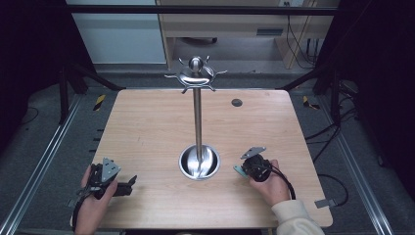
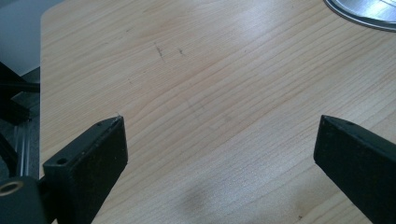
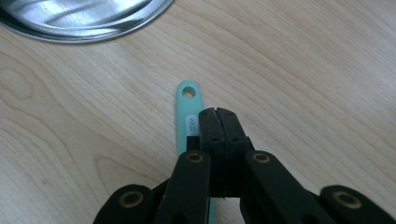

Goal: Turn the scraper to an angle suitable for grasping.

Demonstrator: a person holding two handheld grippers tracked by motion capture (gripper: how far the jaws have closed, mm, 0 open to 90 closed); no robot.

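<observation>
A teal utensil handle (image 3: 187, 100) with a hole at its end lies flat on the wooden table (image 1: 147, 127). My right gripper (image 3: 217, 112) is over it, jaws pressed together, and the handle runs beside and under the left jaw rather than between the pads. In the high view the teal handle (image 1: 239, 171) pokes out toward the steel stand from my right gripper (image 1: 244, 169). My left gripper (image 1: 132, 183) rests at the table's near left, and its jaws (image 2: 222, 123) are spread wide over bare wood.
A tall steel hook stand (image 1: 197, 117) rises from a round dish base (image 1: 199, 163) at the table's middle, with several hooks around its top (image 1: 195, 74). A small dark grommet (image 1: 237, 102) sits at the far right. The base rim (image 2: 359, 14) lies ahead of the left gripper.
</observation>
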